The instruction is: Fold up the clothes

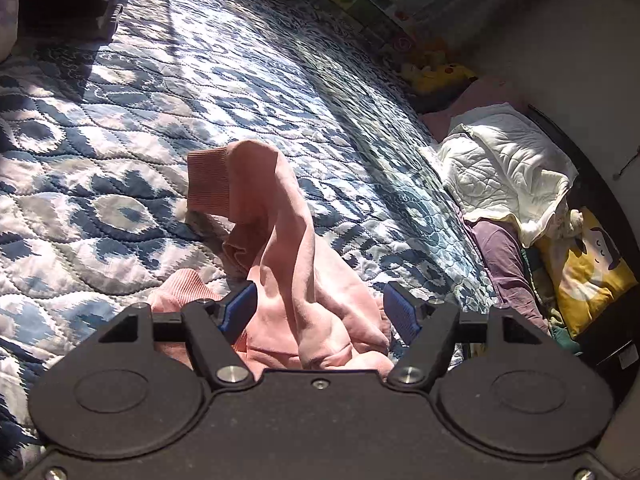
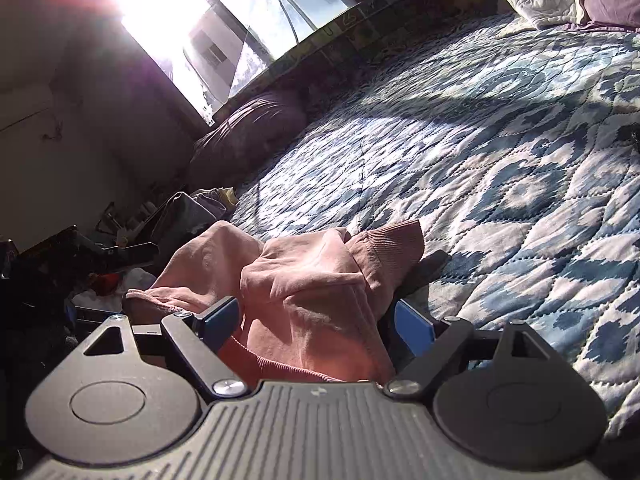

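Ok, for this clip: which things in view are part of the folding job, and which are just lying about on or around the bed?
Part of the job:
- pink garment, crumpled on the quilt
- left gripper, open around the garment
- right gripper, open around the garment
- blue patterned quilt, the work surface

Lying about:
- white quilted blanket
- yellow cushion
- yellow plush toy
- purple pillow

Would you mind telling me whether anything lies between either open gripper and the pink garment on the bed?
Nothing visible does. The pink garment bunches directly between the blue pads of the left gripper and of the right gripper, on the quilt.
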`<state>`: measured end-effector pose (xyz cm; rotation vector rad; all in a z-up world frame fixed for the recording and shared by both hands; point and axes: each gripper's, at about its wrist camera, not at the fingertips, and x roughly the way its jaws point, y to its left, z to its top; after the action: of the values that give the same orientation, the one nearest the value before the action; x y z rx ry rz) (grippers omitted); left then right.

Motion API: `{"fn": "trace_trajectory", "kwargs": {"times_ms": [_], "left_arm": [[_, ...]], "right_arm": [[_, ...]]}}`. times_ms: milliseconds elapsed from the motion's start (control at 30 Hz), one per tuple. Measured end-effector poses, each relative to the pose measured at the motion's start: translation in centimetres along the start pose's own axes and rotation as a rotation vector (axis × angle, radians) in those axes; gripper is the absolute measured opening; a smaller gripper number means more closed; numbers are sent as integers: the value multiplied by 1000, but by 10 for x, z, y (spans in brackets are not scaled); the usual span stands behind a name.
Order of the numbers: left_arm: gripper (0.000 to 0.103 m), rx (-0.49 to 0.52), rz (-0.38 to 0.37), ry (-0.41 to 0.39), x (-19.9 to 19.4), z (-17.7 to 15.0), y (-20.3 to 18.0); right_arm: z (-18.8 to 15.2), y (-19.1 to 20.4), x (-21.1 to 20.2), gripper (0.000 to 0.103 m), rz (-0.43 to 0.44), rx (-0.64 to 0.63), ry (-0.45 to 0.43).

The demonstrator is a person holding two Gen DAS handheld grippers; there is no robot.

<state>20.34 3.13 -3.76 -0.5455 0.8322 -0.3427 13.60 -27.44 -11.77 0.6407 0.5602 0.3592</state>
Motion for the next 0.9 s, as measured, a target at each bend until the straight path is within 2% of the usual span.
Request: {"fn": "trace_trajectory", "kwargs": {"times_ms": [33,67,100,267,367,567,633,667,700,767,900], "left_arm": [[27,24,14,20,3,-2,1],[11,50,27,34,4,-5,2],[3,76,38,34,0,-9,5],[1,179,74,39,-34,-31,31],[0,212,126,48,-51,-44,49],[0,119,182,58,-74,-52,86],[4,82,194,60,-79,-53,97],[15,65,197,56,-82,-53,102],[35,51,193,39,-84,-50,105],[54,22,181,5,-88,-44,112],[54,-33,149,-30,-70,-18,121]], "right_arm": [[0,-2,2,84,2,17,7],[0,-4,4,82,3,29,13],[0,-6,5,80,7,39,17],[1,-7,10,73,33,41,43],[0,-1,13,68,34,2,58],[8,13,23,68,13,-104,53],[12,16,30,68,5,-129,56],[14,17,34,68,5,-140,60],[16,19,40,68,8,-148,67],[18,21,49,68,10,-165,84],[24,26,71,73,-7,-197,113]]}}
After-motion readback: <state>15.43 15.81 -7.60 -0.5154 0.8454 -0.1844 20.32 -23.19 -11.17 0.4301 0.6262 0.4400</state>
